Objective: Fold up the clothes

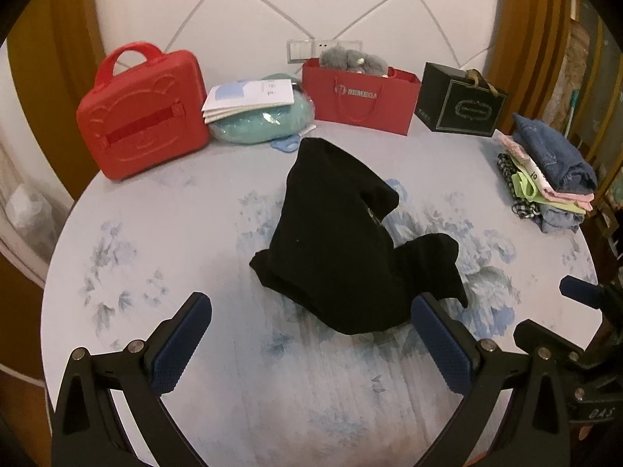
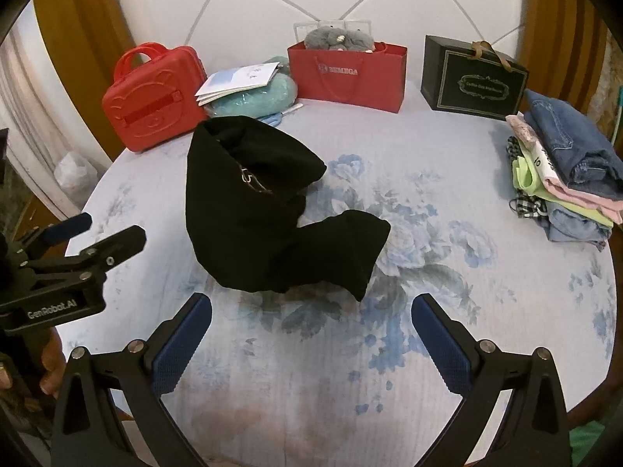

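A black garment (image 1: 342, 241) (image 2: 253, 218) lies crumpled in a heap in the middle of the round table, one sleeve-like end sticking out to the right. My left gripper (image 1: 311, 311) hovers open just in front of it, its right pad close to the heap's near edge, nothing between the fingers. My right gripper (image 2: 311, 311) is open too, a little short of the garment's near tip. The right gripper shows at the right edge of the left wrist view (image 1: 560, 311). In the right wrist view, the left gripper (image 2: 89, 229) appears at the left, held by a hand.
The table's floral cloth (image 2: 428, 350) covers the top. A stack of folded clothes (image 1: 545, 179) (image 2: 564, 171) sits at the right edge. At the back stand a red case (image 1: 144, 116), a teal bundle under booklets (image 1: 257, 116), a red bag (image 1: 362, 97) and a black box (image 1: 463, 105).
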### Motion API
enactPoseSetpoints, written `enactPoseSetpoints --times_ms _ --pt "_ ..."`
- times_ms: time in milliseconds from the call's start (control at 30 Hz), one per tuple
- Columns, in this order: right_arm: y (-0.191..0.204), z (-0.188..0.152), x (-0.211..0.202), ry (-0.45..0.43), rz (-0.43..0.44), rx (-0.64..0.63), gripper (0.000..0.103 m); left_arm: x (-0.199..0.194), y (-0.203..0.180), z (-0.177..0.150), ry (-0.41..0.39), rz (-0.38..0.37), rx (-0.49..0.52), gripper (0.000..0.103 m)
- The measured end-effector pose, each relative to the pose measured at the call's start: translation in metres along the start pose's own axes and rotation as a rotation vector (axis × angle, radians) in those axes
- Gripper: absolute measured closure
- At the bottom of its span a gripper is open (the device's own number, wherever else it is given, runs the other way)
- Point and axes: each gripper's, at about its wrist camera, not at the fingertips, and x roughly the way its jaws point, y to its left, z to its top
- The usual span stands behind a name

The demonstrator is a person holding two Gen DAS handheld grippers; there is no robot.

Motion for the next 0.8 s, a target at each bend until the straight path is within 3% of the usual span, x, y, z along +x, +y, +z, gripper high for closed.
enactPoseSetpoints --times_ms 800 --pt "0.010 0.003 0.013 0.020 -0.007 -0.042 0.000 0.009 0.016 0.001 0.018 -0.005 -0.065 0.000"
